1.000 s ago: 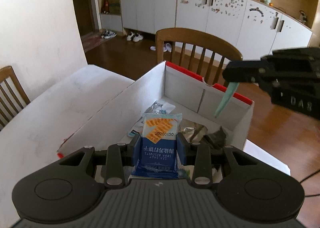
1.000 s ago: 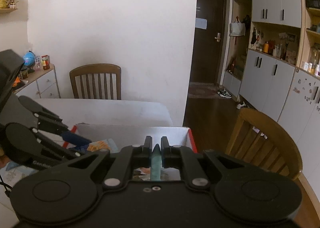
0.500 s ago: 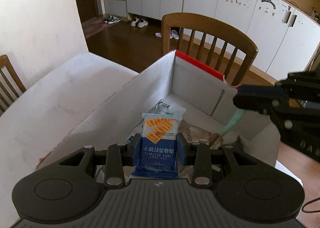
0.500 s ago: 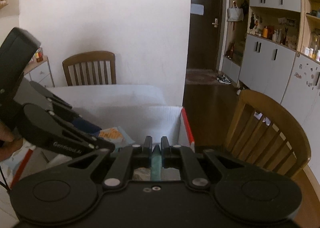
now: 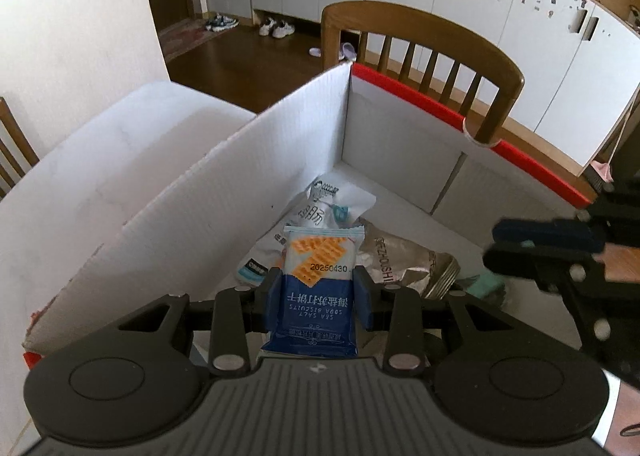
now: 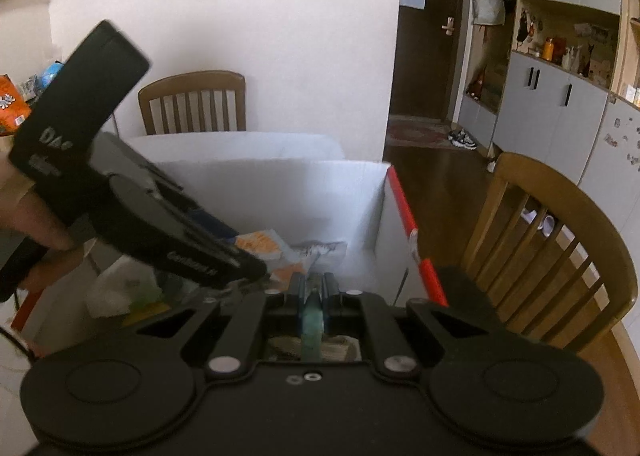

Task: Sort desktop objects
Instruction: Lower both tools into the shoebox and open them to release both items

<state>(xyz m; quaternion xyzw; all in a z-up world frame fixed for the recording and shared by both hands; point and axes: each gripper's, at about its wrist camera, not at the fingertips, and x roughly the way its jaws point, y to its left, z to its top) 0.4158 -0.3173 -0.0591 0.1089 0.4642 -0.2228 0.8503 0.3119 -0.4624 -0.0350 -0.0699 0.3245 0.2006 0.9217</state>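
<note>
Biscuit packet (image 5: pixel 316 288), blue and white with an orange cracker print, was clamped between the two pads of the left gripper (image 5: pixel 316 290), which were closed against its sides. The packet hung over the near part of the white box (image 5: pixel 280 159), above other wrappers already lying on the box floor: a white pouch (image 5: pixel 320 207) toward the far corner and a silver-brown bag (image 5: pixel 404 260) just to its right.

The right gripper (image 6: pixel 312 298) was closed to a narrow gap on a thin teal item (image 6: pixel 311 320), held edgewise. What the item was could not be told.

Compared with one second earlier, both grippers had descended. The left wrist view had tipped further down into the box, and its walls filled more of the frame. The right gripper had dropped from above the red-edged far rim (image 5: pixel 440 111) to a position low inside the box, near the right wall, with the teal item now close to the wrappers. In the right wrist view the left gripper had moved in and crossed in front of the box opening.

Judgement: both items were at the release stage, with neither yet let go. The grippers were near each other, so contact between them was a risk on withdrawal.
</note>
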